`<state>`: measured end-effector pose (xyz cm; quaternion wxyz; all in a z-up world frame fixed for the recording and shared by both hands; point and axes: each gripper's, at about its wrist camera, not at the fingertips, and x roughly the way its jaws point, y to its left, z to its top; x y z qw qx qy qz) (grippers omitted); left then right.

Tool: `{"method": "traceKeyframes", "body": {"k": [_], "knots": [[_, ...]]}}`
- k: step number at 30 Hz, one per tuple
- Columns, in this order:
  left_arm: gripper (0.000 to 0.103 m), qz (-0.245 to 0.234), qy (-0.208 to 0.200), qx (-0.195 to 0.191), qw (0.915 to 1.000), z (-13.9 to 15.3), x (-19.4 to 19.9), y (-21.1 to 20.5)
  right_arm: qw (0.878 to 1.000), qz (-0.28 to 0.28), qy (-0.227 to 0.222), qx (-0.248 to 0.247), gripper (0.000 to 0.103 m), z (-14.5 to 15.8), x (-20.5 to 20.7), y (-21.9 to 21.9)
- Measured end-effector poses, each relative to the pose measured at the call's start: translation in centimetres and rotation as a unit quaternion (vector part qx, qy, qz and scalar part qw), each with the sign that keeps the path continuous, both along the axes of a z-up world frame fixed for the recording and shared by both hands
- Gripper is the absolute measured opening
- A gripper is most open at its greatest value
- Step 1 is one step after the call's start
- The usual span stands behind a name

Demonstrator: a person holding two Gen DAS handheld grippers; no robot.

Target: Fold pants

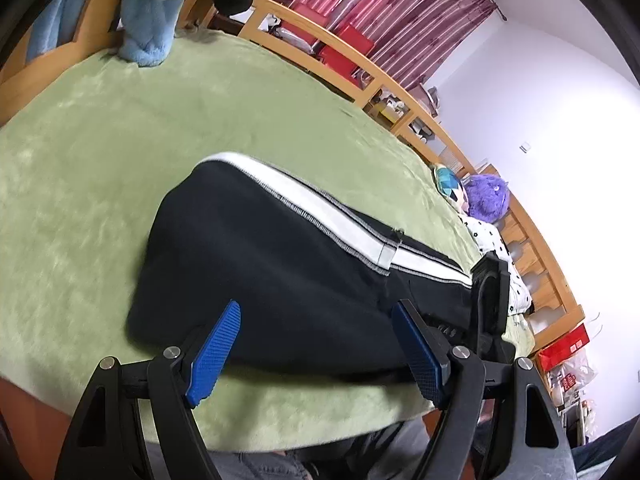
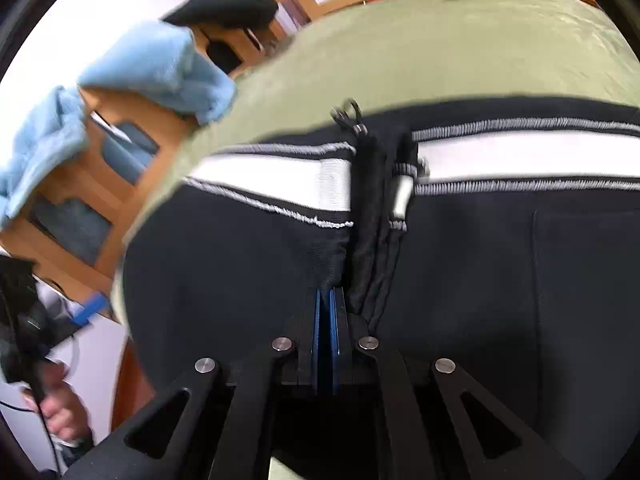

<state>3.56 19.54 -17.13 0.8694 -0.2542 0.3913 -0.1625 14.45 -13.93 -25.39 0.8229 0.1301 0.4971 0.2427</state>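
A: Where are the pants [image 1: 280,264]?

B: Flat on the green blanket [image 1: 120,152] that covers the bed, near its front edge. They are black with a white stripe [image 1: 320,208] edged in grey stitching, and they look folded over themselves, one layer on another.

A: And the left gripper [image 1: 316,344]?

B: Its blue pads [image 1: 214,354] stand wide apart, just above the near edge of the pants. Nothing is between them. Whether the tips touch the cloth, I cannot tell.

A: The right gripper [image 2: 326,300]?

B: Pressed together on the black cloth. From its own camera, the two blue pads [image 2: 334,332] meet with the fabric edge caught at their tips, just beside a bunched hem with a zipper pull [image 2: 350,116] at its far end. From the left camera it shows as a black block at the right end of the pants.

A: What else is on the bed?

B: A light blue fleece [image 1: 156,12] hangs over the wooden frame [image 1: 92,20] at the far left corner. A purple plush [image 1: 488,196] and a dotted white cloth [image 1: 492,240] lie along the right edge, by the rail.

A: Anything behind?

B: Red striped curtains [image 1: 400,4] and red boxes [image 1: 348,40] past the far rail.
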Motion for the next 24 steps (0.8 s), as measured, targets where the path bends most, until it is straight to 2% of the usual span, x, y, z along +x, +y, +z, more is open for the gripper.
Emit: {"method": "traceKeyframes", "body": {"k": [3, 5, 6, 7, 8, 9, 10, 13, 17, 18, 19, 21, 22, 24], "knots": [[0.077, 0.018, 0.005, 0.023, 0.9995, -0.1, 1.0, 0.0, 1.0, -0.002, 0.003, 0.012, 0.008, 0.8, 0.4, -0.3], [0.077, 0.034, 0.037, 0.046, 0.9977, -1.5, 2.2, 0.0, 1.0, 0.001, -0.002, 0.017, 0.011, 1.7, 1.0, -0.6], [0.077, 0.029, 0.057, 0.048, 0.9968, -2.4, 2.8, 0.0, 1.0, 0.002, -0.009, 0.015, 0.024, 2.1, 1.2, -0.8], [0.077, 0.021, 0.083, 0.045, 0.9953, -3.7, 3.5, -0.2, 1.0, -0.003, -0.019, 0.01, 0.043, 2.7, 1.7, -1.0], [0.078, 0.011, 0.118, 0.038, 0.9922, -5.6, 4.2, -0.3, 1.0, -0.009, -0.027, 0.008, 0.053, 3.0, 2.2, -1.3], [0.077, 0.007, 0.135, 0.037, 0.9901, -6.8, 4.5, -0.5, 0.999, -0.015, -0.031, 0.007, 0.065, 3.3, 2.6, -1.5], [0.077, 0.009, 0.13, 0.042, 0.9906, -7.1, 4.2, -0.7, 0.999, -0.021, -0.031, 0.01, 0.067, 3.3, 3.4, -1.9], [0.081, -0.008, 0.114, 0.055, 0.992, -6.3, 3.5, -1.3, 1.0, -0.02, 0.001, 0.013, 0.067, 2.1, 6.0, -1.8], [0.081, -0.011, 0.1, 0.001, 0.995, -5.4, 2.7, 0.0, 0.998, -0.014, 0.052, 0.031, 0.065, -0.7, 9.2, -0.4], [0.081, -0.009, 0.096, -0.011, 0.9953, -5.3, 2.3, 0.4, 0.998, -0.016, 0.052, 0.033, 0.039, -0.8, 9.6, -0.3], [0.081, -0.007, 0.089, -0.022, 0.9958, -5.0, 1.9, 0.8, 0.999, -0.013, 0.033, 0.037, 0.024, -0.1, 9.8, -0.1], [0.081, -0.005, 0.07, -0.021, 0.9973, -4.0, 1.1, 1.2, 0.998, 0.003, -0.001, 0.068, 0.021, 1.6, 9.9, -0.5], [0.081, -0.004, 0.062, -0.017, 0.998, -3.7, 0.7, 1.3, 0.997, -0.008, -0.021, 0.08, 0.021, 2.6, 10.0, -1.5], [0.081, -0.001, 0.043, -0.009, 0.999, -2.5, 0.5, 1.0, 0.998, -0.023, -0.025, 0.061, 0.021, 3.2, 10.7, -2.3]]}}
